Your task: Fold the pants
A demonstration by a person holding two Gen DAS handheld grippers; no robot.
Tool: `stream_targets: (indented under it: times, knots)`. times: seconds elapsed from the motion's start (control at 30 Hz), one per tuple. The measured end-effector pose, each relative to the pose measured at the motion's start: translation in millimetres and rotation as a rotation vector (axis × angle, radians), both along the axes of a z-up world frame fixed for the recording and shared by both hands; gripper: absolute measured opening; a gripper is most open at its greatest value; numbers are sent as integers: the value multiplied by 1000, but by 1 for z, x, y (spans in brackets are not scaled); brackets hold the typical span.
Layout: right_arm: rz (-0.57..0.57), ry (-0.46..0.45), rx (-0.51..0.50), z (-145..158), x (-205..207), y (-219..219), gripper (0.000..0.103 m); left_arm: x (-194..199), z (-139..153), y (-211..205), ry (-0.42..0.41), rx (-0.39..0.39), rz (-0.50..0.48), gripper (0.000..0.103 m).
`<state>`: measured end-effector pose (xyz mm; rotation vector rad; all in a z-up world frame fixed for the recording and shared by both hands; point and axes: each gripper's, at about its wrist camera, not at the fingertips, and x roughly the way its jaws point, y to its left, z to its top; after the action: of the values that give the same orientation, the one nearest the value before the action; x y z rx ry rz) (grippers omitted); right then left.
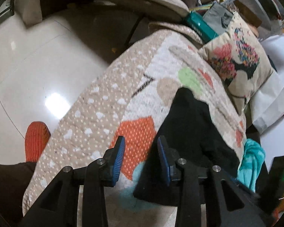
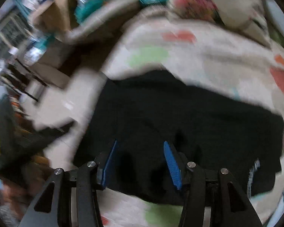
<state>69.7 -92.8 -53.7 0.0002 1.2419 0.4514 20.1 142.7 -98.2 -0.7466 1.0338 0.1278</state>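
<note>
Black pants (image 1: pixel 191 132) lie folded on a patterned quilt (image 1: pixel 108 102) that covers a bed or sofa. My left gripper (image 1: pixel 141 147) is open and empty, above the quilt just left of the pants' edge. In the right wrist view, which is blurred by motion, the pants (image 2: pixel 179 117) fill the middle as a wide dark slab with a white printed strip at the right. My right gripper (image 2: pixel 140 151) is open and empty, hovering over the pants' near part.
A beige embroidered cushion (image 1: pixel 238 60) lies beyond the pants. A teal cloth (image 1: pixel 251 160) hangs at the quilt's right edge. Glossy white floor (image 1: pixel 28 71) is to the left, with an orange-socked foot (image 1: pixel 36 140). Cluttered shelves and boxes (image 2: pixel 53 19) stand behind.
</note>
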Motion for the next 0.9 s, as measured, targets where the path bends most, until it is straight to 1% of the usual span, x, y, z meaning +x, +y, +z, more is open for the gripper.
stream_targets:
  times: [0.03,0.07,0.1,0.17,0.2,0.27,0.33,0.4,0.43,0.47,0.5,0.57,0.63,0.67,0.7,0.73,0.77,0.8,0.83,0.87,0.9]
  knots:
    - [-15,24,-63,-13,-2,-4,55,0,-3,-3,11,-5,-10,34]
    - [-31,47,-89,-20,-2,-10,55,-1,-5,-6,17,-8,-20,34]
    - [-57,58,-47,-19,-1,-18,55,-2,-7,-9,21,-6,-26,34]
    - [-78,25,-17,-5,5,-20,55,-3,-10,-14,24,7,-32,34]
    - [-59,-20,-13,8,12,-13,56,-3,-12,-16,29,6,-35,34]
    - [4,-76,-12,26,26,7,57,-3,-17,-17,45,-6,-37,34]
    - [76,-99,-2,35,42,33,57,-4,-21,-17,49,-15,-28,34]
    - [161,-97,-15,34,57,64,56,-5,-21,-17,43,-10,-27,34]
    - [199,-76,-18,28,65,78,43,-6,-21,-17,41,-8,-26,35]
    - [236,-39,-14,20,71,95,23,-7,-21,-18,40,-5,-22,35]
    - [253,-13,-22,14,76,106,19,-8,-21,-18,38,1,-19,36]
    - [278,38,-80,-11,88,130,19,-7,-20,-20,41,10,-19,36]
    - [268,84,-172,-40,104,144,20,-6,-20,-20,44,17,-17,36]
    - [263,74,-185,-46,111,147,24,-6,-19,-20,46,18,-16,37]
    - [259,66,-174,-45,115,148,26,-6,-19,-20,48,19,-16,37]
    - [244,34,-160,-37,119,148,31,-6,-18,-19,53,16,-17,38]
    - [222,-22,-164,-26,119,144,38,-6,-18,-19,57,9,-14,38]
    - [207,-57,-154,-17,120,138,42,-6,-17,-17,59,-1,-10,38]
    - [177,-88,-117,-3,118,125,47,-6,-16,-16,60,-4,-6,38]
    - [137,-108,-82,9,112,108,47,-5,-15,-15,59,-7,-2,38]
    - [111,-121,-72,16,104,96,47,-5,-14,-13,54,-7,4,38]
